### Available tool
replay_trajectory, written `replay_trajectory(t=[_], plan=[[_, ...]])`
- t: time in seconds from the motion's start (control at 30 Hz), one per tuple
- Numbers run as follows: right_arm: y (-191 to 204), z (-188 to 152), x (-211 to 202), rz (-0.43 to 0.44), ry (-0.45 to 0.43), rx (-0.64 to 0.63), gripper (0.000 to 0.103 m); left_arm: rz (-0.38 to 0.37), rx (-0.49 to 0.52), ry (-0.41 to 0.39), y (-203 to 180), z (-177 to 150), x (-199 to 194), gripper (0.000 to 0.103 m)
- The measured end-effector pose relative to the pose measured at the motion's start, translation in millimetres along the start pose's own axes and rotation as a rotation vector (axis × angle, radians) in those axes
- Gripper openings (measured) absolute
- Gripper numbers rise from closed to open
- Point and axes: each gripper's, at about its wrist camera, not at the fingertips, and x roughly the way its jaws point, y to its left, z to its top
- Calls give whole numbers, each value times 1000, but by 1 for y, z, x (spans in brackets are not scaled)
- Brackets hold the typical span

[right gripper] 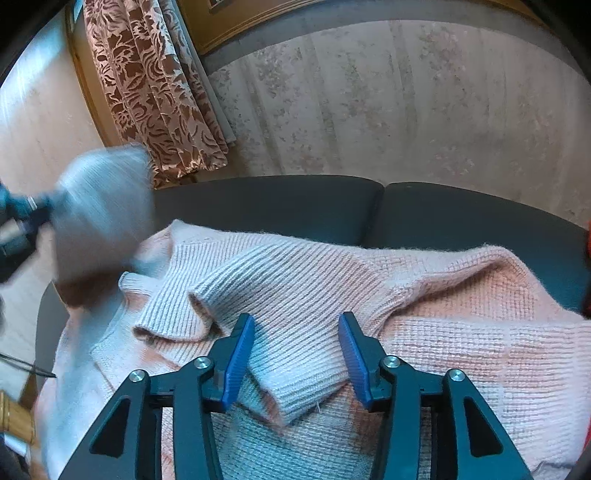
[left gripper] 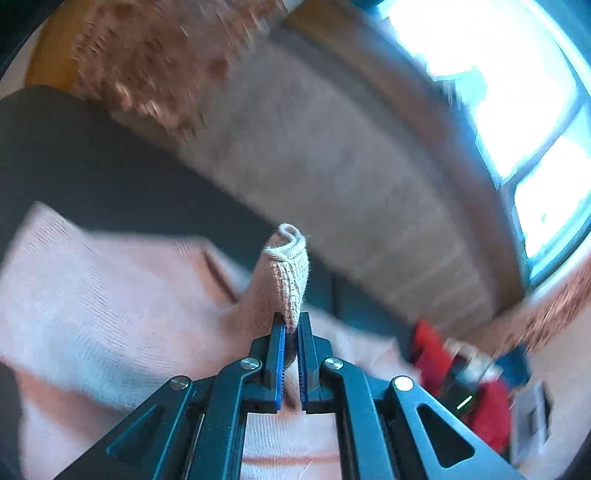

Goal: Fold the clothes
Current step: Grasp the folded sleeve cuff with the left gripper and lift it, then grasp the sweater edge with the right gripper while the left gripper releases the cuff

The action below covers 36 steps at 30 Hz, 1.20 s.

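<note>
While L gripper (left gripper: 290,325) pinches sweater (right gripper: 332,280) edge, R gripper (right gripper: 297,332) agape

A dark grey sofa (right gripper: 280,199) with a seam between two cushions stands against a pale wall (right gripper: 388,103) papered with faint floral stripes. At the left hangs a brown-and-cream patterned curtain (right gripper: 155,96) beside a yellow wooden frame (right gripper: 236,26). In the left wrist view, a bright window (left gripper: 498,74) with dark bars glares white; that view is blurred.
</note>
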Motion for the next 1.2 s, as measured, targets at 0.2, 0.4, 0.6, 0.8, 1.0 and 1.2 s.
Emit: replay_trajectory(t=[0.2, 0.4, 0.6, 0.8, 1.0, 1.2], plan=[[-1, 1, 2, 101, 14, 1, 80, 18, -35, 43, 15, -43, 3, 17], [28, 10, 3, 51, 87, -77, 93, 51, -77, -89, 45, -63, -57, 23], [75, 30, -27, 83, -21, -65, 90, 110, -134, -93, 86, -76, -65, 23], [102, 48, 11, 20, 64, -104, 81, 96, -160, -116, 110, -89, -70, 21], [84, 40, 52, 13, 164, 56, 62, 71, -160, -125, 117, -92, -73, 21], [109, 49, 48, 5, 195, -43, 8, 72, -163, -86, 119, -89, -74, 23]])
